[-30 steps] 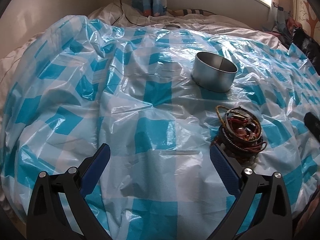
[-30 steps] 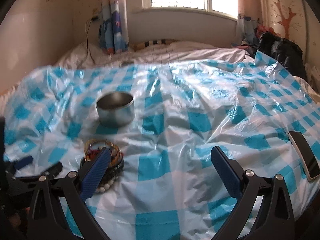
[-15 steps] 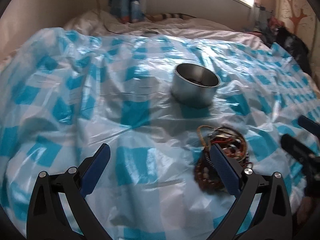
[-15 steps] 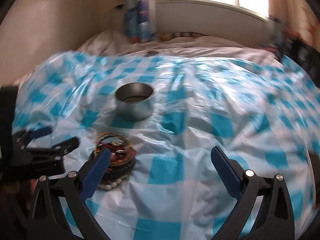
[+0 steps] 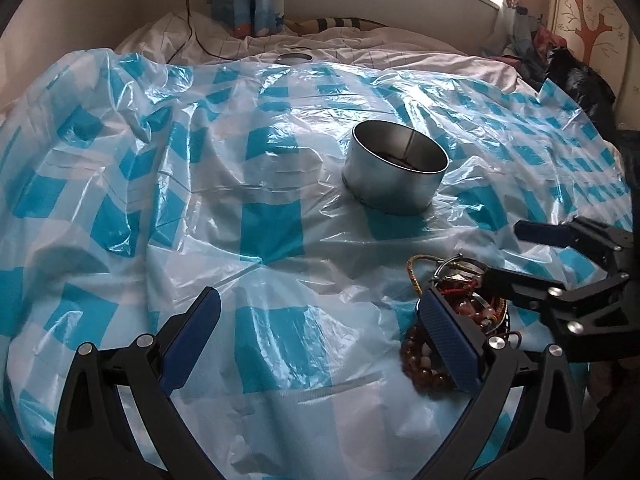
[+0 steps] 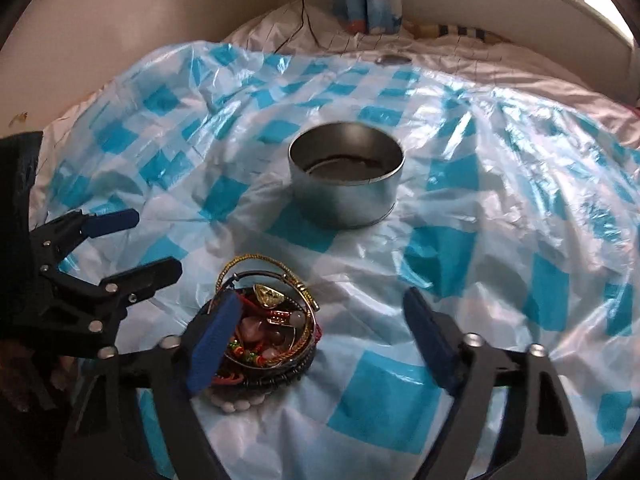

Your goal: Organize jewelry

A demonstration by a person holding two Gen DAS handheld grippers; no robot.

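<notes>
The heap of jewelry (image 6: 264, 332) lies on the checked plastic sheet (image 6: 460, 240) low and left in my right view, just below the round tin (image 6: 346, 184). My right tool (image 6: 316, 336) is closing, its left pad at the heap's edge, nothing pinched yet. I should take one bangle, not the tangle. Both tools tilt downward; my left tool (image 5: 320, 344) gapes wide, empty.
</notes>
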